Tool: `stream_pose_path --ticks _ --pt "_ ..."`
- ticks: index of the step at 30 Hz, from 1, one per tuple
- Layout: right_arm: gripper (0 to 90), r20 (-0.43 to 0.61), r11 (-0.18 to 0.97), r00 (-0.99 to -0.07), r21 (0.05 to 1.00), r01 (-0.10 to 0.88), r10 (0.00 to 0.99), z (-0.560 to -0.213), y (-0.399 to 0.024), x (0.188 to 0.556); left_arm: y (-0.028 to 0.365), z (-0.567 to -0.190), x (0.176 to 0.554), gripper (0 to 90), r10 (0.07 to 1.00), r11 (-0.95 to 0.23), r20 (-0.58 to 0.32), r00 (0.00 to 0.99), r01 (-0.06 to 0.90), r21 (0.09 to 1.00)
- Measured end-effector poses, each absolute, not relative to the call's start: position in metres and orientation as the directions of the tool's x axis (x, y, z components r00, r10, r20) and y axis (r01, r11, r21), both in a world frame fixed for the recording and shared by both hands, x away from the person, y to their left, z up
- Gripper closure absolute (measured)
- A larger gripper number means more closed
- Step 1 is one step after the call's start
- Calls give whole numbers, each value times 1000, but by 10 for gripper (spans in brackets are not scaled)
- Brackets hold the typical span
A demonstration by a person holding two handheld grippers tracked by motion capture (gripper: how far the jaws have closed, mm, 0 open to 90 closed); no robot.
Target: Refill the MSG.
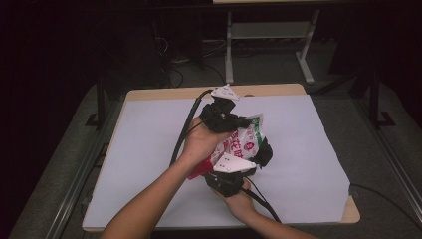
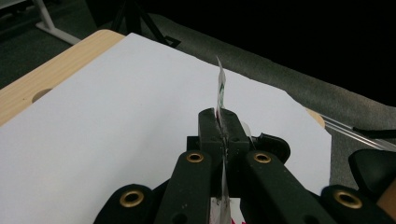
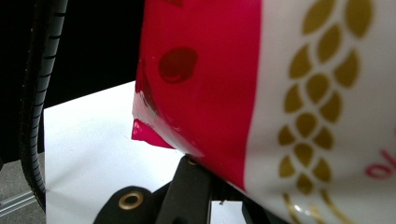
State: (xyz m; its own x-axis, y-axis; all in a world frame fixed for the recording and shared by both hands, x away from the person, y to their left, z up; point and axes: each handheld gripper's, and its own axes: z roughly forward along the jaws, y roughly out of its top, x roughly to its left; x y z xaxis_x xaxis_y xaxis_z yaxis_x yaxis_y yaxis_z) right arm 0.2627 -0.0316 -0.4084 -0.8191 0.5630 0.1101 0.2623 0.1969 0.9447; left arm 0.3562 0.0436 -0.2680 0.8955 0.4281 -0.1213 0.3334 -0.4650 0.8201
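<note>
A person is holding a printed plastic snack bag (image 1: 242, 142) up over the middle of the white sheet (image 1: 149, 149) that is covering the wooden table (image 1: 164, 93), with a gripper at each end of it. The left gripper (image 1: 243, 121) is sitting at the far end of the bag, and its two black fingers (image 2: 210, 128) are pressing together on a thin edge of the bag, which is sticking up edge-on between them in the left gripper view (image 2: 220, 88). The right gripper (image 1: 249, 172) is working at the near end of the bag, where a red corner is hanging down. In the right gripper view the bag (image 3: 261, 93) is covering the jaw tips, so the pinch itself is hidden, though the jaws are closed at that end.

The bag is showing a white face with red characters, too blurred to be read, and a green strip along its far edge. Close up it is showing a bright pink-red band, a darker red spot, gold wheat-ear motifs on white, and the start of some red lettering that is running off the frame.
</note>
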Motion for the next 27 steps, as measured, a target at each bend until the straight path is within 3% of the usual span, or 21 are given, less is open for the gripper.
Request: stream_pose_path --ticks 27 --pt "900 109 193 -822 947 257 559 -407 -31 262 43 -267 356 900 430 -469 -113 896 328 820"
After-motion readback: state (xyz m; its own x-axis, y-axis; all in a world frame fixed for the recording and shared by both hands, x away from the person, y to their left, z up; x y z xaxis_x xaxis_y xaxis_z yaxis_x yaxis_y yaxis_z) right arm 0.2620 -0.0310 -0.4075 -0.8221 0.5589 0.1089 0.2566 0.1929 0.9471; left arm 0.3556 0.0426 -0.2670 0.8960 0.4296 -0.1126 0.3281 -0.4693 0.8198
